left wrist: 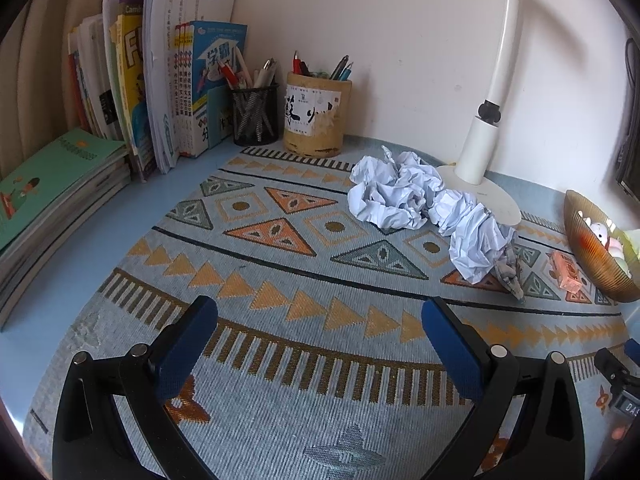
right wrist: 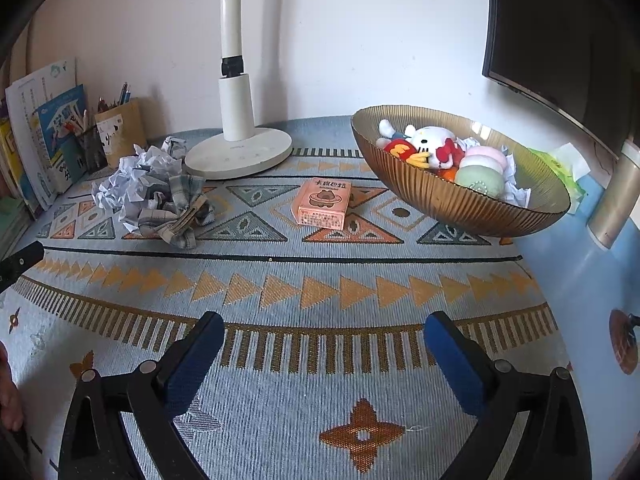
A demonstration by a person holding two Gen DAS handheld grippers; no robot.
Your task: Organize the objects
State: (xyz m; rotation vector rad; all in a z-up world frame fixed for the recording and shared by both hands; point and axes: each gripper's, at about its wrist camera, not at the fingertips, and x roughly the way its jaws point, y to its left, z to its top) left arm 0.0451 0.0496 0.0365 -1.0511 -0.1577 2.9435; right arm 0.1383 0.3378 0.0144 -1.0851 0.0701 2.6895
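Crumpled white paper (left wrist: 424,204) lies on the patterned mat (left wrist: 280,272), in front of the lamp base; it also shows in the right wrist view (right wrist: 136,180). A checked cloth (right wrist: 180,212) lies against it, also seen in the left wrist view (left wrist: 510,272). A small pink box (right wrist: 323,201) lies flat on the mat, also seen in the left wrist view (left wrist: 566,274). My left gripper (left wrist: 320,320) is open and empty above the mat, well short of the paper. My right gripper (right wrist: 324,334) is open and empty, well short of the box.
A ribbed amber bowl (right wrist: 480,208) holds plush toys at the right. A white desk lamp (right wrist: 236,152) stands at the back. A mesh pen cup (left wrist: 256,114) and a bamboo pen holder (left wrist: 316,116) stand by upright books (left wrist: 132,80). Stacked notebooks (left wrist: 52,200) lie left. A monitor (right wrist: 560,32) stands right.
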